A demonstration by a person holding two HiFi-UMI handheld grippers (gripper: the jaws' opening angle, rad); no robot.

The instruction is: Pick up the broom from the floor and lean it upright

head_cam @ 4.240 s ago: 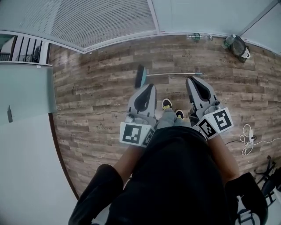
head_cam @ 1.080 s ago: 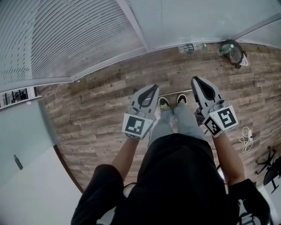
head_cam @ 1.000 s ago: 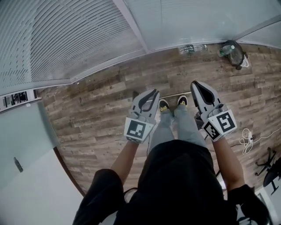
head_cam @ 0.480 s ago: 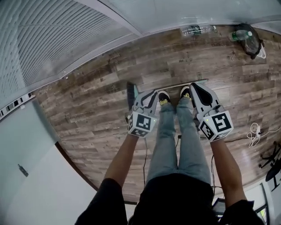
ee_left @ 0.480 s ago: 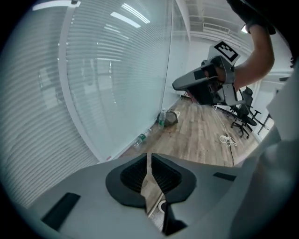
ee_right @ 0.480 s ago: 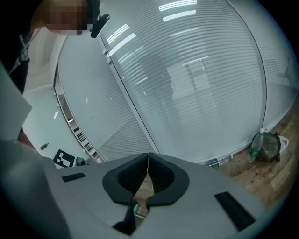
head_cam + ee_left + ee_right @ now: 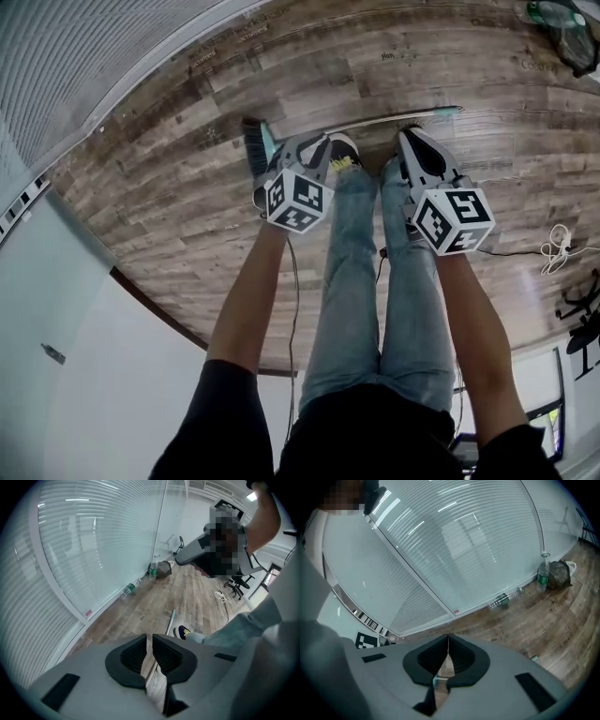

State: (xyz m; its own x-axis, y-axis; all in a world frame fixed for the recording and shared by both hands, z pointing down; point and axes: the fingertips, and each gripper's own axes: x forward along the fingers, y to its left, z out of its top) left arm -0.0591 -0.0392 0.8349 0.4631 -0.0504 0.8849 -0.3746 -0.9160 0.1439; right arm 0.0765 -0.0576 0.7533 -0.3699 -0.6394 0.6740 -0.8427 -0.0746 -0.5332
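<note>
The broom lies flat on the wooden floor just beyond the person's shoes; its teal head [image 7: 255, 148] is at the left and its thin handle [image 7: 375, 122] runs right to a teal end cap. My left gripper [image 7: 317, 142] hangs low beside the broom head, shut and empty. My right gripper [image 7: 405, 135] is close above the handle's right half, also shut with nothing in it. In the left gripper view the handle [image 7: 171, 619] shows past the shut left gripper [image 7: 149, 637]. The right gripper view shows the shut right gripper [image 7: 447, 637] and the end cap [image 7: 534, 657].
A glass wall with blinds [image 7: 84, 66] runs along the floor behind the broom. A dark bag [image 7: 560, 573], an upright bottle [image 7: 543, 576] and a lying bottle [image 7: 504, 600] sit against it at the right. A white cable [image 7: 558, 239] and office chairs [image 7: 236, 585] are further right.
Both grippers have sunk far towards the floor as the person bent over. The broom now lies right at their tips. Both pairs of jaws stayed shut.
</note>
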